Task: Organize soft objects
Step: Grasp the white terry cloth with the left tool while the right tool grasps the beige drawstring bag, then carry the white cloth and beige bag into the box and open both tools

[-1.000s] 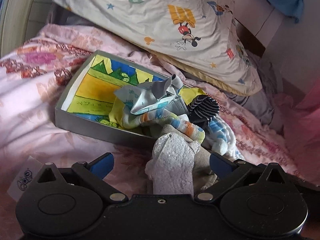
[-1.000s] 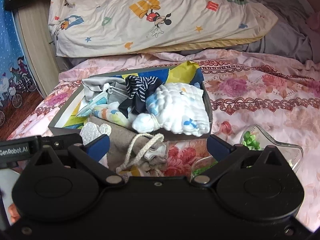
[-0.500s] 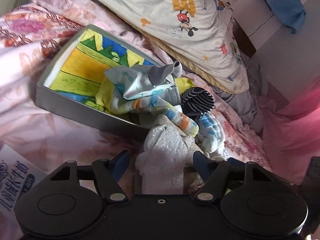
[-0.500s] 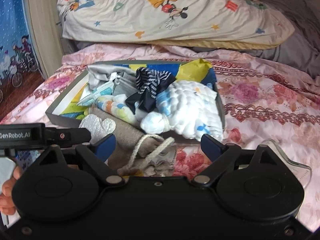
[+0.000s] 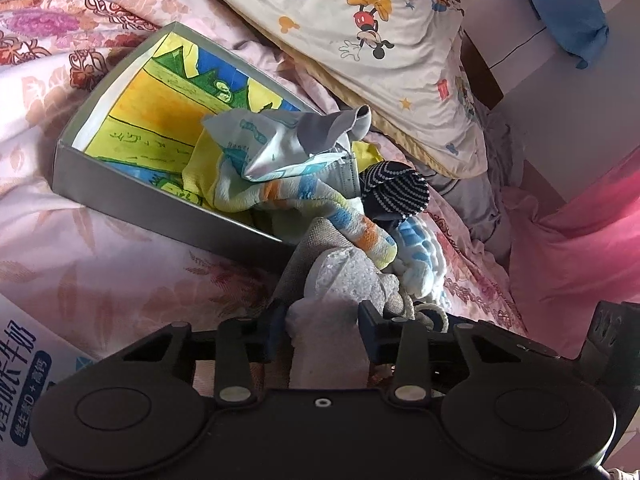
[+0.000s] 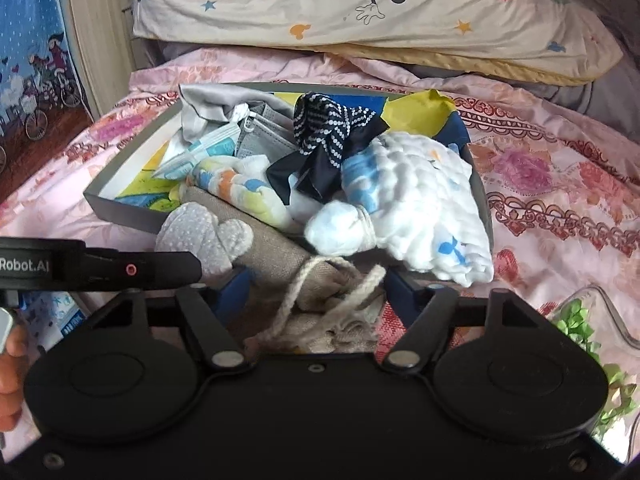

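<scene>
A shallow grey cardboard box (image 6: 120, 210) with a yellow, green and blue printed lining lies on a pink floral bedspread (image 6: 560, 184), below a cream cartoon-print pillow (image 6: 360, 8).

Contents of the box: a dark navy dotted cloth (image 6: 324, 136), a white quilted cloth with blue marks (image 6: 424, 200), a pastel striped cloth (image 6: 240, 188) and a grey fabric piece (image 6: 208, 108), all heaped toward the near right part; the far left part shows bare lining.

A beige linen drawstring pouch (image 6: 276, 256) hangs over the box's near wall onto the bedspread, its cord loop (image 6: 340, 280) lying on top. A white dotted mitten-shaped fabric piece (image 5: 340, 284) rests on the pouch's left part.

Left gripper (image 5: 320, 326): jaws closing, with the white dotted piece between the blue pads (image 5: 272, 328). The pads stand at the fabric's edges in the left wrist view (firm pressure cannot be confirmed).

Right gripper (image 6: 316, 288): jaws closing, spread either side of the pouch's corded mouth. The pouch sits between the blue pads (image 6: 236, 288); a gap remains on both sides, so no pinch is evident.

A clear plastic container (image 6: 592, 320) with green contents sits on the bedspread to the right of the right gripper. A blue-and-white printed carton (image 5: 24, 360) lies at the left edge of the left wrist view.
</scene>
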